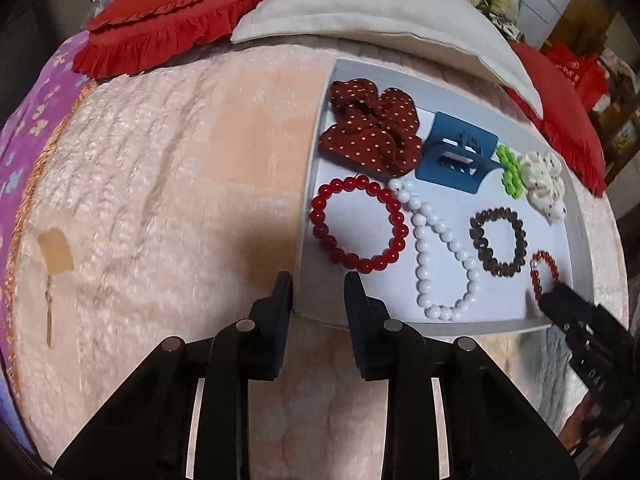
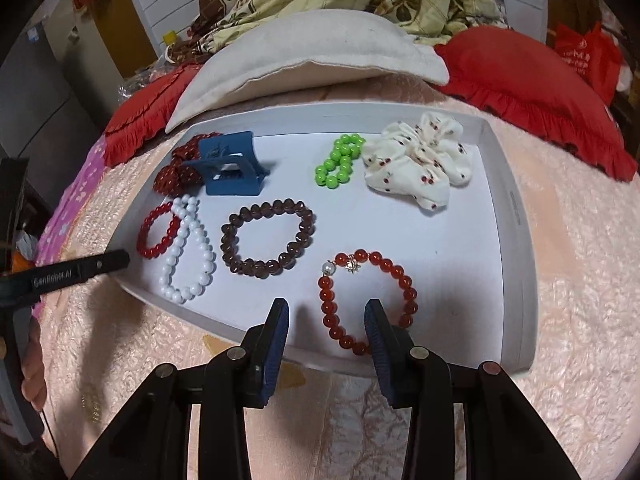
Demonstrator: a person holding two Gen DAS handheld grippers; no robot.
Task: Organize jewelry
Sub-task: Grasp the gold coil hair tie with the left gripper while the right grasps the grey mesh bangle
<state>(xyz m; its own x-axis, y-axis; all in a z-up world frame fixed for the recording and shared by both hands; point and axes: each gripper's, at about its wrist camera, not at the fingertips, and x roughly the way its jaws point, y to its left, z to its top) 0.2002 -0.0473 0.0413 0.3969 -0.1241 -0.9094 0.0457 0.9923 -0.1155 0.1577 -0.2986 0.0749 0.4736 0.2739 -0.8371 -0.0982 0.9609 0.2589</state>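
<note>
The right tongs (image 2: 327, 316) – half open, holding nothing – straddle the near arc of the red bracelet (image 2: 368, 300) in the tray (image 2: 516, 216); the left tongs (image 1: 318, 292) stand narrow and empty astride the tray's corner.

We see a shallow white tray (image 2: 516, 216) lying flat on the bed, holding all the pieces. Along its near side lie a red bead bracelet (image 2: 158, 234), a white bead strand (image 2: 188, 256), a brown bead bracelet (image 2: 268, 236) and an amber-red bracelet with a gold charm (image 2: 368, 302). Behind them lie a dotted maroon scrunchie (image 1: 372, 128), a blue claw clip (image 2: 230, 168), a green bead loop (image 2: 340, 160) and a cream cherry-print scrunchie (image 2: 418, 164).
</note>
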